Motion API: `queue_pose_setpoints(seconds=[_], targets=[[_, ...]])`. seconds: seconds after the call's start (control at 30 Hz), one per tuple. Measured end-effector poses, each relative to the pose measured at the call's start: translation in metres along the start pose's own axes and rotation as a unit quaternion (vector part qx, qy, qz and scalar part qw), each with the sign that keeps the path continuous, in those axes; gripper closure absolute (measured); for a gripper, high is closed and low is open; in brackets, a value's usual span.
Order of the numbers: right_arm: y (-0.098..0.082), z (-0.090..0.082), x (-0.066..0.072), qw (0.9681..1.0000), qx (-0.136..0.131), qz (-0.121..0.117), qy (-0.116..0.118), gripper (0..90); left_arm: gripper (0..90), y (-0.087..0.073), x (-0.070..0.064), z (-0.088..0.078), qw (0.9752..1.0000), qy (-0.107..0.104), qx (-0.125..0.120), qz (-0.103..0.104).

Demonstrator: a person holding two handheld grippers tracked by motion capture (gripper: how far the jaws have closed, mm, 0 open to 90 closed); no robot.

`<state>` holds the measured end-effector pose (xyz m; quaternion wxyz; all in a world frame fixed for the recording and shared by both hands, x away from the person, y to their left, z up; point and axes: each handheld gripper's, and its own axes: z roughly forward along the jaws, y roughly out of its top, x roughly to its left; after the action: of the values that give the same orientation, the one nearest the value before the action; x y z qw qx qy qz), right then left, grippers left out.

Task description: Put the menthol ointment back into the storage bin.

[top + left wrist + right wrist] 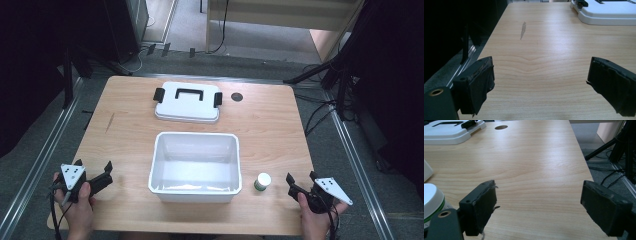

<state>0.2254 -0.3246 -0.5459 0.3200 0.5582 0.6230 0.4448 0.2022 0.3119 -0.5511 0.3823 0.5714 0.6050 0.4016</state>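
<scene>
Two hands low in the frame, each claw wide and holding nothing.
Right claw [299,186] should reach left, squeeze the small white jar [262,181] gently; left claw [103,174] waits by the tub [195,186].

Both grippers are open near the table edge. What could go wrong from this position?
The small bottle stands close beside the right gripper; a careless sideways move could tip it. The bin sits between the hands, so a low reach across might push it. The lid lies far back, a long stretch.
</scene>
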Motion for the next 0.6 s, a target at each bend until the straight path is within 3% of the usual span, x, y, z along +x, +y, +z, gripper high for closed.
queue_pose_setpoints(seconds=[0.3,0.47,0.5,0.57,0.6], targets=[[0.004,0.004,-0.004,0.9992,0.036,0.005,0.019,14.7,7.9,0.001,-0.001,0.001,0.9999,-0.004,0.007,0.006],[0.010,0.006,-0.002,0.9975,0.064,-0.019,0.023,14.9,7.9,0.000,0.000,0.001,1.0000,-0.006,0.006,0.001],[0.016,0.005,0.001,0.9960,0.077,-0.034,0.031,14.9,8.0,0.000,0.001,0.001,1.0000,-0.007,0.005,0.001],[0.020,0.005,0.002,0.9952,0.083,-0.039,0.033,14.9,8.0,0.000,0.000,0.001,0.9999,-0.009,0.005,0.003],[0.028,0.003,0.005,0.9930,0.097,-0.057,0.036,15.1,8.0,0.000,0.000,0.001,0.9999,-0.009,0.005,0.005]])
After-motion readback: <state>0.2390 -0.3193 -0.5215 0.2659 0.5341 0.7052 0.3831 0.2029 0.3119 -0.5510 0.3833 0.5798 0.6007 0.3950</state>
